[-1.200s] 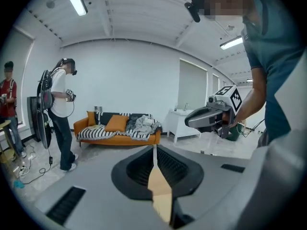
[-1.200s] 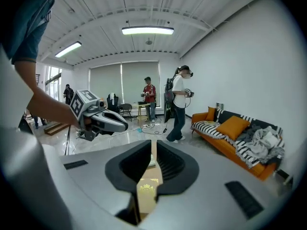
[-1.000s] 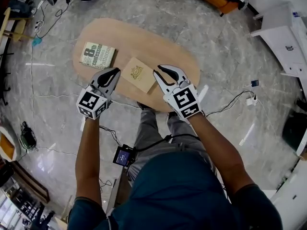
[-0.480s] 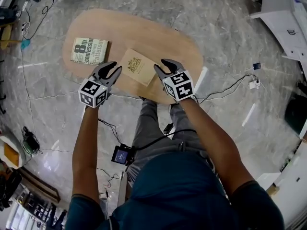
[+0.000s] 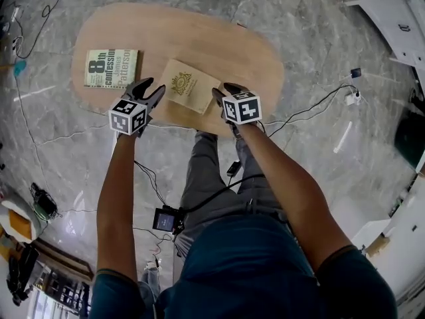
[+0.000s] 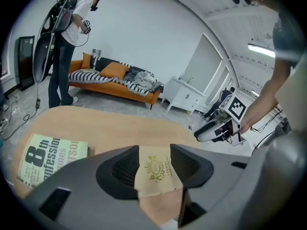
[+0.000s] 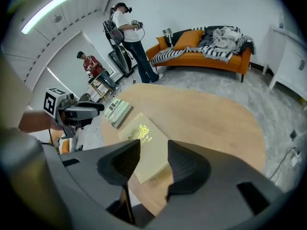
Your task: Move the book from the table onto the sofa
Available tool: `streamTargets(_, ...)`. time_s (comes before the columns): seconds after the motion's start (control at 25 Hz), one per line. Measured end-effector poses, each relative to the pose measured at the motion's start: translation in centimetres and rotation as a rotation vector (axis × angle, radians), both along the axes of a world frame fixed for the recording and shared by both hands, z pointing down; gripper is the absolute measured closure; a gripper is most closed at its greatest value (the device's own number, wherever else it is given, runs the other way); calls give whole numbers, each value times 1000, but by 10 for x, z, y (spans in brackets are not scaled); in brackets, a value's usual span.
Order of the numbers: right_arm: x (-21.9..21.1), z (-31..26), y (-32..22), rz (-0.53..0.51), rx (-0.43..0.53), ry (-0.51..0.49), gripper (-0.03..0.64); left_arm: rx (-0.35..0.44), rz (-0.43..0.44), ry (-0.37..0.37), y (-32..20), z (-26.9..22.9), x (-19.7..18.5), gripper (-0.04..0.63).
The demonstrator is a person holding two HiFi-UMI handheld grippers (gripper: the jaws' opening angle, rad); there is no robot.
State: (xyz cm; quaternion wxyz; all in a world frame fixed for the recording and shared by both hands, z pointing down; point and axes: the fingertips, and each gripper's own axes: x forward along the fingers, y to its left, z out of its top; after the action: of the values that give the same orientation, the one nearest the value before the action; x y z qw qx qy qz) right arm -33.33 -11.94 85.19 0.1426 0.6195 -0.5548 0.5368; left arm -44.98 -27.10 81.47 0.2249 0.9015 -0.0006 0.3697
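A tan book with a gold emblem lies near the front edge of the oval wooden table. A second book, "8th Confession", lies to its left. My left gripper hangs just left of the tan book, and my right gripper is at the book's right corner. Both sets of jaws have just been opening and stand open, holding nothing. In the left gripper view the tan book shows through the gap of the left gripper. The right gripper likewise frames the tan book.
An orange sofa with striped cushions and heaped clothes stands beyond the table's far side. A person stands near the sofa. White cabinets line one wall. Cables run across the marble floor.
Both grippers have dropped toward the table's front edge and now flank the tan book. Their jaws stand wider apart than before.
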Motion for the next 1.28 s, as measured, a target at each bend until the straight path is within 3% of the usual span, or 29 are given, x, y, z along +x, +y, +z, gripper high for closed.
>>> streamTargets(0.28, -8, 59, 13, 206, -96, -175, 434, -60, -28, -71, -7, 60, -2, 390)
streamTargets(0.56, -21, 105, 26, 267, -181, -264, 434, -87, -48, -120, -11, 101, -3, 390)
streamTargets(0.8, -28, 122, 26, 330, -152, -360, 434, -111, -31, -147, -5, 127, 1, 390)
streamTargets(1.08, -29, 118, 21, 332, -78, -445, 439, -148, -24, -171, 3, 144, 8, 390)
streamTargets(1.2, -31, 113, 16, 308, -82, -445, 508, -156, -44, -173, 2, 143, 9, 390)
streamTargets(1.28, -33, 112, 15, 305, -106, -449, 514, -156, -55, -189, 2, 144, 7, 390)
